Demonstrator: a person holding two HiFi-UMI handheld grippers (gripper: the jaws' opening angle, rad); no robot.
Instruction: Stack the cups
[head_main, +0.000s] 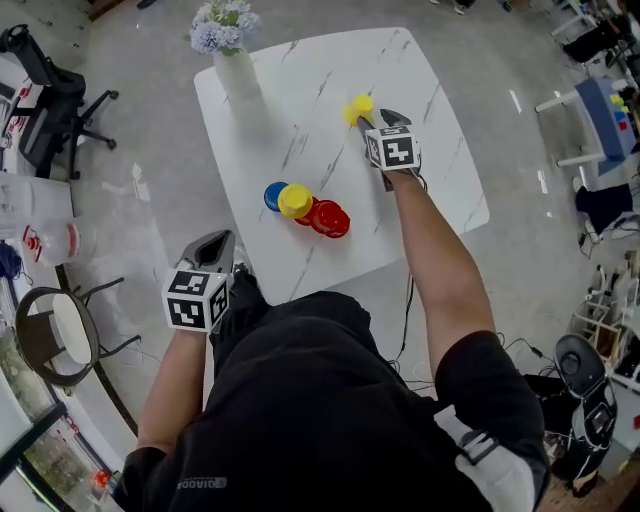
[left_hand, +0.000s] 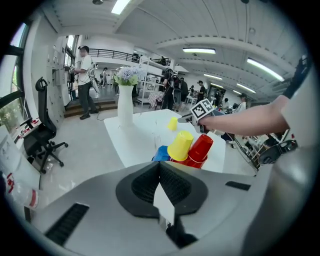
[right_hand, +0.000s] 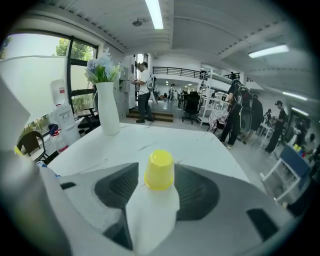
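Right gripper (head_main: 372, 118) is out over the far half of the white table (head_main: 330, 60), and it has a yellow cup (head_main: 358, 107) right at its tips. The right gripper view confirms it: the cup is upside down, closed end up, with a dark pad pressed against each side. That claw is clamped on the cup.

The left gripper (head_main: 220, 240) hangs back, off the near edge of the table beside the person's dark shirt. Its own view shows the tips closed together with nothing between them.

The rest of the cups are bunched in the middle of the table, well apart from the held one. There is a blue cup (head_main: 273, 195) on the left, with a second yellow cup (head_main: 295, 200) touching it. The red cups (head_main: 330, 218) are packed in just to the right. From the left gripper view, the second yellow cup and the top red one sit upside down and tilted, leaning close together.

At the far left corner of the table stands a tall white vase (head_main: 238, 72) with pale blue flowers (head_main: 225, 25), upright and well clear of both cup spots. A black office chair (head_main: 50, 100) sits on the floor off to the left.
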